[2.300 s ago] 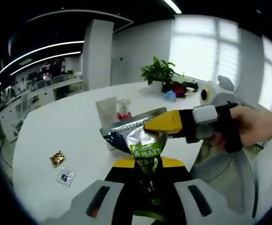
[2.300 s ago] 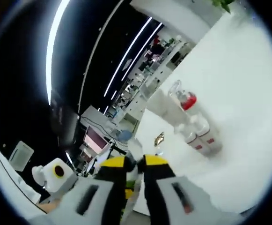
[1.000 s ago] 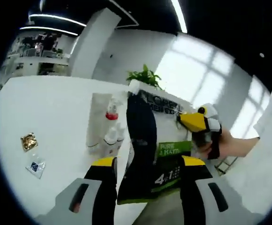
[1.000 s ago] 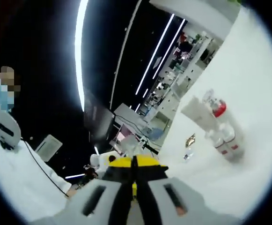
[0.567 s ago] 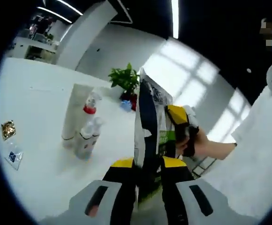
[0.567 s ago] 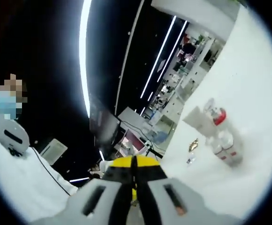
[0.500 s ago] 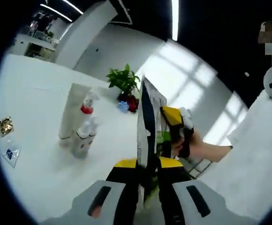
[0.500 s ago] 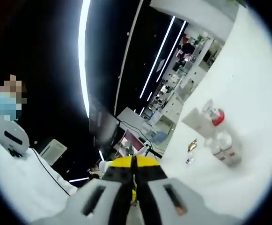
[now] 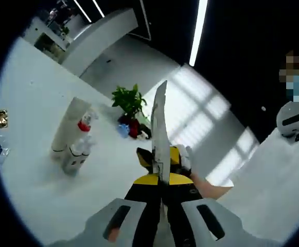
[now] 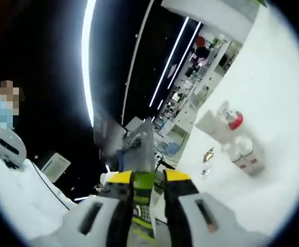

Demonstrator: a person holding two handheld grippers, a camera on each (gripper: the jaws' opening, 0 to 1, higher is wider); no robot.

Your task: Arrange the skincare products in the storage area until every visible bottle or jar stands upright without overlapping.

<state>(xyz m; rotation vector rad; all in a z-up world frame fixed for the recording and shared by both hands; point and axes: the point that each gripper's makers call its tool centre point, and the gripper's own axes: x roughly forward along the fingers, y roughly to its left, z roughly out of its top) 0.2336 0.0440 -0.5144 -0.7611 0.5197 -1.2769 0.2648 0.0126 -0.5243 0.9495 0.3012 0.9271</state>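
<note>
Bottles clustered, table open around
Bottle cluster [image 9: 73, 141] stands mid table [image 9: 31, 185]; plant [image 9: 128, 103] behind, apparently two small packets [image 9: 0, 131] off to one side.

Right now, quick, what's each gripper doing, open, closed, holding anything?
Left gripper: closed on the lower end of the skincare pouch, seen edge-on.
Right gripper: closed on the same skincare pouch, held between its yellow tips.
</note>
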